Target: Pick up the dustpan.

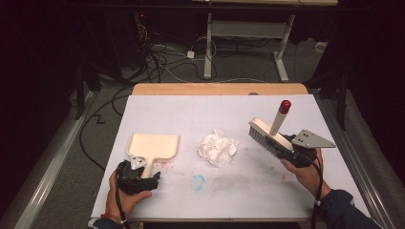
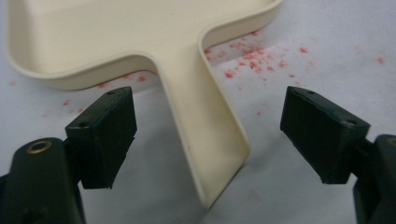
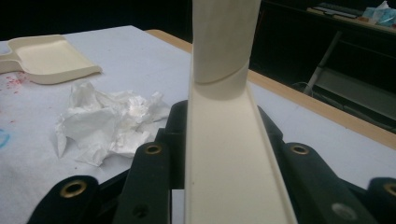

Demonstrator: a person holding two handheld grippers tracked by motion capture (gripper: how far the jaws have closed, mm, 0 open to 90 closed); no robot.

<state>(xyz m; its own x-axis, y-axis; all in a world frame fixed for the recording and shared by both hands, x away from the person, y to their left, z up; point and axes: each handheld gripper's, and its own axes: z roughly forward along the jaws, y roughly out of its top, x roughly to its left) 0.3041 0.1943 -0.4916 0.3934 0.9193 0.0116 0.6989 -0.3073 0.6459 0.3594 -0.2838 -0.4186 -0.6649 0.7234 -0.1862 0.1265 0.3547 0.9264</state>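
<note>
A cream dustpan (image 1: pixel 154 145) lies flat on the white table cover at the left, handle toward me. My left gripper (image 1: pixel 139 177) sits low at that handle. In the left gripper view its jaws stand open on either side of the dustpan handle (image 2: pixel 205 140), with clear gaps between pads and handle. At the right, my right gripper (image 1: pixel 289 150) is shut on the cream hand brush (image 1: pixel 267 135), held above the table with its red-capped handle (image 1: pixel 283 107) pointing up. The right gripper view has the brush back (image 3: pixel 233 154) clamped between the jaws. Crumpled white paper (image 1: pixel 217 147) lies between dustpan and brush.
Red crumbs (image 2: pixel 247 58) are scattered beside the dustpan handle, and a blue smear (image 1: pixel 197 181) marks the cover near the front. The table's wooden far edge (image 1: pixel 219 88) shows beyond the cover. Cables and a desk frame (image 1: pixel 246 43) stand on the floor behind.
</note>
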